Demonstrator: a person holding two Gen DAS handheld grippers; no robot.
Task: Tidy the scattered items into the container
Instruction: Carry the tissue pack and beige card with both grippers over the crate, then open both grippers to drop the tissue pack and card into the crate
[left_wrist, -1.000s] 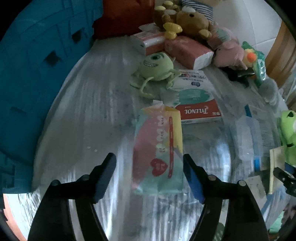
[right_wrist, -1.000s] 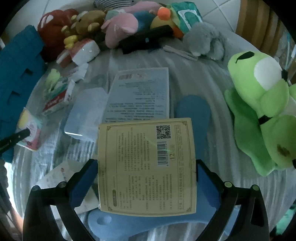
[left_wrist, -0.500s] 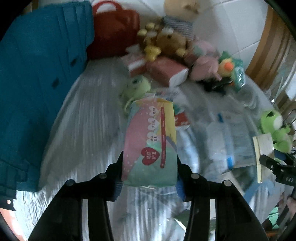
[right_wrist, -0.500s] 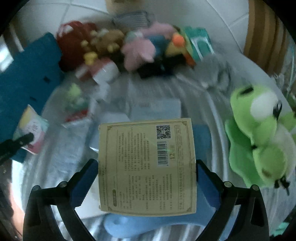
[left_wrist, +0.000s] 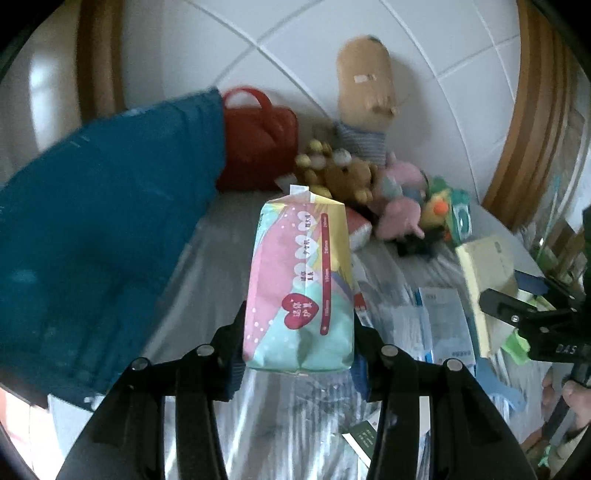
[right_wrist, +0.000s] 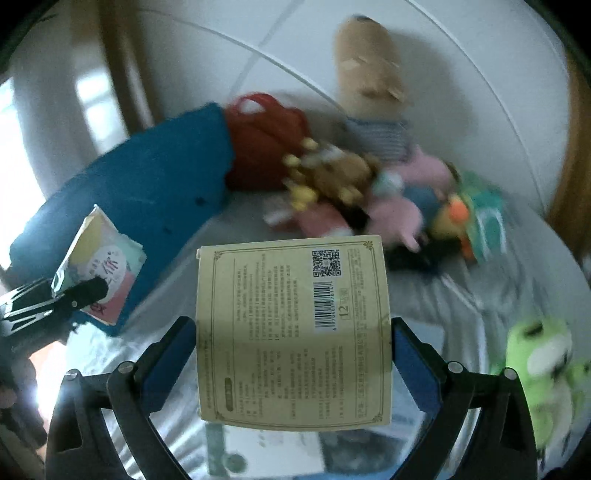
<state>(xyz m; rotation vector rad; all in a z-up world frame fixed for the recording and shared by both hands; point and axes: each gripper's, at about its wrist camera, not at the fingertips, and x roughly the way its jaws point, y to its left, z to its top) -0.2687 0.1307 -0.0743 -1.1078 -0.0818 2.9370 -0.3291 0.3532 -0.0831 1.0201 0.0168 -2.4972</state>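
Observation:
My left gripper (left_wrist: 297, 343) is shut on a pastel tissue pack (left_wrist: 301, 284) and holds it raised above the bed. My right gripper (right_wrist: 293, 354) is shut on a flat yellow box (right_wrist: 293, 332) with a barcode, also held up. The blue fabric container (left_wrist: 92, 229) stands at the left; in the right wrist view it (right_wrist: 147, 195) is at the left, behind the tissue pack (right_wrist: 105, 262) in the left gripper (right_wrist: 55, 302). The yellow box (left_wrist: 484, 273) and right gripper (left_wrist: 517, 314) show at the right of the left wrist view.
A red bag (left_wrist: 258, 140) and a heap of plush toys (left_wrist: 369, 177) lie against the tiled wall. A green frog plush (right_wrist: 539, 365) lies at the right. Packets and leaflets (left_wrist: 439, 317) lie on the grey bed cover (left_wrist: 218, 236).
Both grippers have lifted with their items. The left one closed on the tissue pack and raised it off the bed; the views now tilt up toward the wall.

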